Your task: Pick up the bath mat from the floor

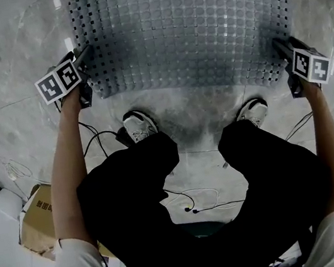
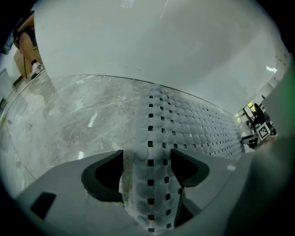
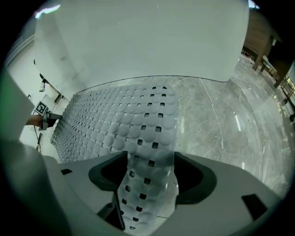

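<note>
A translucent grey bath mat [image 1: 180,25] with round bumps and square holes lies spread on the marble floor [image 1: 18,124] in front of my feet. My left gripper [image 1: 84,53] is at the mat's near left corner. In the left gripper view the mat's edge strip [image 2: 150,152] runs between the jaws of the left gripper [image 2: 146,173], and a sliver of floor shows beside the left jaw. My right gripper [image 1: 279,46] is at the near right corner. Its jaws stand wide, with the mat's edge [image 3: 150,138] running between them up to the right gripper [image 3: 150,173], loosely rather than pinched.
My shoes [image 1: 139,125] [image 1: 252,110] stand just behind the mat's near edge. Thin cables [image 1: 195,202] trail on the floor by my legs. A cardboard box [image 1: 37,213] sits at the left. A pale wall [image 2: 161,41] rises beyond the mat.
</note>
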Available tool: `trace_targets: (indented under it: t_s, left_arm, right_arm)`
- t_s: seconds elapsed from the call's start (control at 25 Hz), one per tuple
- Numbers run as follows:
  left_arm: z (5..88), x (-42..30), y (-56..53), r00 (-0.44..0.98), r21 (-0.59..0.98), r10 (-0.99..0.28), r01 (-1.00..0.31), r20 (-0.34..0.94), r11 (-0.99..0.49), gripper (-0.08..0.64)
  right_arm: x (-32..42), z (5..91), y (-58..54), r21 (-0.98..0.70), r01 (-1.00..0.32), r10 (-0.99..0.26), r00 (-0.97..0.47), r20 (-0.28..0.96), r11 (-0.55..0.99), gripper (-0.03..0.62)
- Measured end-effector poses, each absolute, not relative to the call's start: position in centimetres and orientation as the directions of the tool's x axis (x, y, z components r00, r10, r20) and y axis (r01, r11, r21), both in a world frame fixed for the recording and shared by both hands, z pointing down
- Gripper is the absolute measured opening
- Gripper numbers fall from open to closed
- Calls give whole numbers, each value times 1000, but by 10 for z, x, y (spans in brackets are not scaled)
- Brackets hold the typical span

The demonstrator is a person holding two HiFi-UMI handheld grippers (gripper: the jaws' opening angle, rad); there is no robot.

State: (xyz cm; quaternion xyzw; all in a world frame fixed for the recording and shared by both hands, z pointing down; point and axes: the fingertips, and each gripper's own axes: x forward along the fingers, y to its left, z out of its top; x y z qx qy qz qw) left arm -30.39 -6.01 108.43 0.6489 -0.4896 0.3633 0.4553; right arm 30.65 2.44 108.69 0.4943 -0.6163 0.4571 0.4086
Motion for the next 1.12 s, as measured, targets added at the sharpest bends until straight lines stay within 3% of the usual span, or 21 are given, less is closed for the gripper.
trace_targets:
  t_s: [0.32,0.44,0.56,0.72,0.8,1.12]
  left_arm:
    - [1088,-299,-61,242,205,-279,-966,929,-154,288]
    - [1089,-298,-58,251,211,-255,-962,934,-176,230]
    - [1083,-295,-60,286,243,-251,-951,925,-188,190]
    - [1072,-286,-58,310,274,-245,-946,919,-172,136]
    - [1066,-280,-54,305,267,-228,-946,925,-183,125]
    - [1025,-253,-47,337,291,-176,-926,925,-242,101]
  right_arm:
    - [307,1085,24,-98,-991,-221,-116,968,92,275]
    - [304,1083,27,-124,-987,-192,-141,971,100,273]
    - [291,1080,23,-178,-977,-161,-196,967,121,178]
    - [287,1073,24,-173,-978,-126,-188,974,120,150]
    - [284,1067,26,-184,-976,-112,-197,974,116,119]
    - [262,1030,27,-229,-958,-72,-245,967,175,97]
